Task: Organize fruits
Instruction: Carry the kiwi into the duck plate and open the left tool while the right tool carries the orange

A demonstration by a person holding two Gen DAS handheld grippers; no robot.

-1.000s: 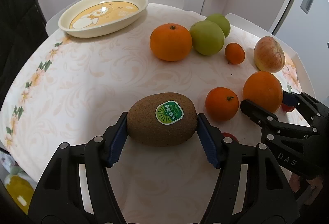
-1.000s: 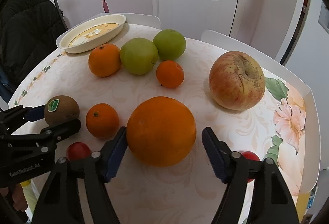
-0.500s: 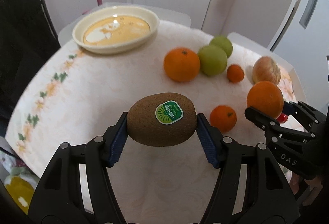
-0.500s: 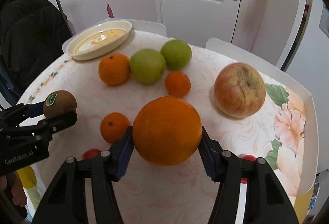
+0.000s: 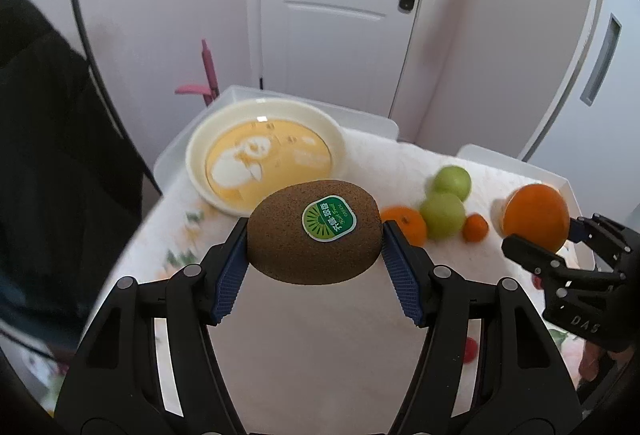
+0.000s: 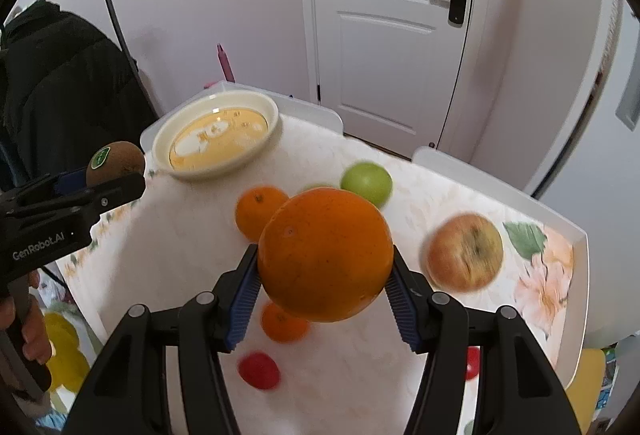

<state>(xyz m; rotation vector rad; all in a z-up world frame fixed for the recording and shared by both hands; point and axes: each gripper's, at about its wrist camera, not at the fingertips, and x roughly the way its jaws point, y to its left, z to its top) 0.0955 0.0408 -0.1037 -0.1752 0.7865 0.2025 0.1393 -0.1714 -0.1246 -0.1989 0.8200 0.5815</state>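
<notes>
My left gripper (image 5: 315, 235) is shut on a brown kiwi (image 5: 288, 251) with a green sticker and holds it in the air above the table, in front of the cream plate (image 5: 338, 143). My right gripper (image 6: 323, 259) is shut on a large orange (image 6: 320, 231), lifted clear of the tablecloth. In the right wrist view the kiwi (image 6: 120, 161) and the left gripper (image 6: 100, 191) show at the far left, near the plate (image 6: 272, 115). The left wrist view has the right gripper (image 5: 540, 235) with the orange (image 5: 536, 215) at the right.
On the floral tablecloth (image 6: 192, 255) lie a medium orange (image 6: 256, 211), a green apple (image 6: 366, 183), a reddish apple (image 6: 464, 251), a small mandarin (image 6: 284, 323) and two small red fruits (image 6: 258, 369). A dark coat (image 6: 60, 95) hangs left; a white door (image 6: 392, 35) stands behind.
The right gripper's jaws closed onto the large orange and lifted it off the table. The left gripper rose with the kiwi and came closer to the plate.
</notes>
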